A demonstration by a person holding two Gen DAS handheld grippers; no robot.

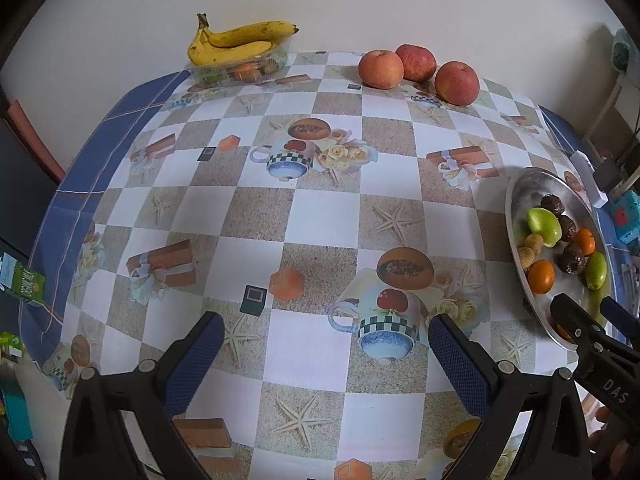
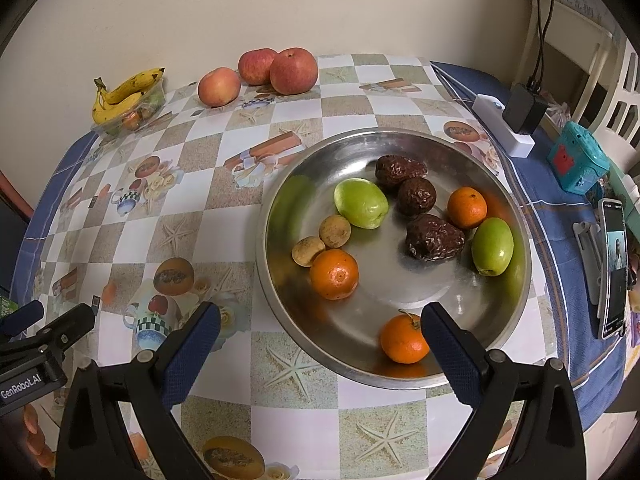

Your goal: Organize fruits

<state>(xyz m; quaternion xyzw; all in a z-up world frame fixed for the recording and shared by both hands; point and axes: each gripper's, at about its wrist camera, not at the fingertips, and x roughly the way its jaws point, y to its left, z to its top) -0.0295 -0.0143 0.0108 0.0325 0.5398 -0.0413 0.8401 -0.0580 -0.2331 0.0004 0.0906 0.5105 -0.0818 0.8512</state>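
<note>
A steel plate (image 2: 304, 176) holds three oranges (image 2: 334, 274), two green fruits (image 2: 361, 203), three dark wrinkled fruits (image 2: 435, 237) and two small tan fruits (image 2: 335, 231). The plate also shows in the left wrist view (image 1: 532, 188). Three apples (image 1: 380, 69) sit at the table's far edge, also in the right wrist view (image 2: 293, 71). Bananas (image 1: 236, 42) lie on a clear tub of fruit (image 1: 244, 70). My right gripper (image 2: 320, 326) is open over the plate's near rim, beside an orange (image 2: 403, 340). My left gripper (image 1: 326, 334) is open and empty above the tablecloth.
At the table's right edge are a white power strip with a black adapter (image 2: 516, 120), a teal toy (image 2: 576, 160) and a phone on a stand (image 2: 612, 268). A white chair (image 2: 600, 64) stands beyond. A green box (image 1: 24, 280) is off the left edge.
</note>
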